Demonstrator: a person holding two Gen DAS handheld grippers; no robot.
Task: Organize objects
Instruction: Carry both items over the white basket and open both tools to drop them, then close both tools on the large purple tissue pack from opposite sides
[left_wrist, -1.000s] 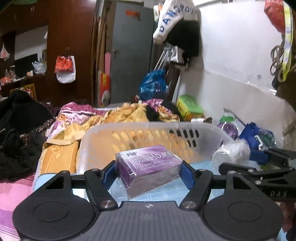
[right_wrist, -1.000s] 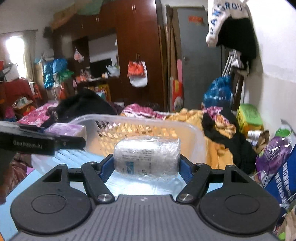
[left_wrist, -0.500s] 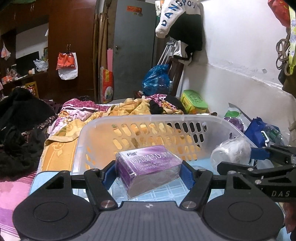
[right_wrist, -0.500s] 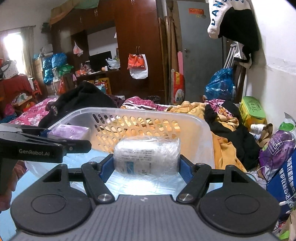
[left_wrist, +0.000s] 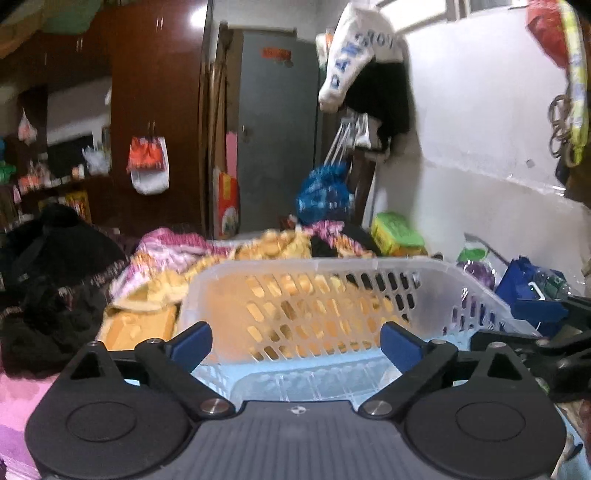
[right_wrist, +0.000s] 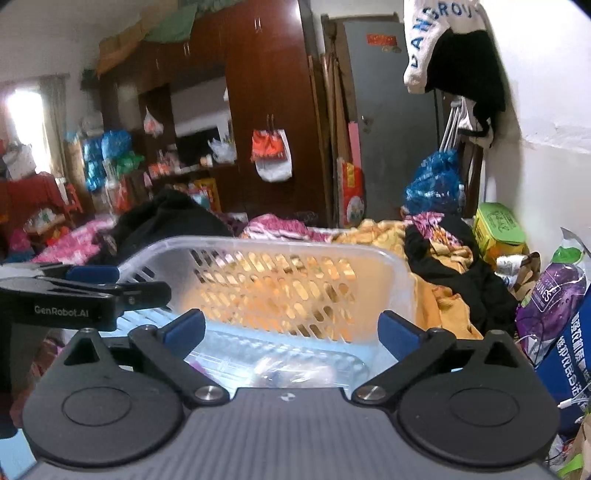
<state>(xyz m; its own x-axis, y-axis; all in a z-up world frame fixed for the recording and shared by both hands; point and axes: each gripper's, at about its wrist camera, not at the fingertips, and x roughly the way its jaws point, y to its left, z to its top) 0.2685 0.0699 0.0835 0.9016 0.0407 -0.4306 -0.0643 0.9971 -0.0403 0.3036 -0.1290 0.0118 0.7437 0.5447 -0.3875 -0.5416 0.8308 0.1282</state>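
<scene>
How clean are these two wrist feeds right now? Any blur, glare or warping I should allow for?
Left wrist view: motion-smeared throughout, the bedding and white basket soft, the left gripper body sharper. Right wrist view: steadier; the window at far left is blown out, and blurred wrapped items lie low between the right gripper fingers. Both: fisheye bends the walls and wardrobe near the edges.

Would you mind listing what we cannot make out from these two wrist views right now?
- Left wrist view: the basket floor nearest the camera, hidden by the left gripper body; its jaws have just been opening, nothing between them.
- Right wrist view: a clear-wrapped item below the right gripper, blurred and partly hidden by that gripper's body.
- Both views: motion blur hides small print.
</scene>
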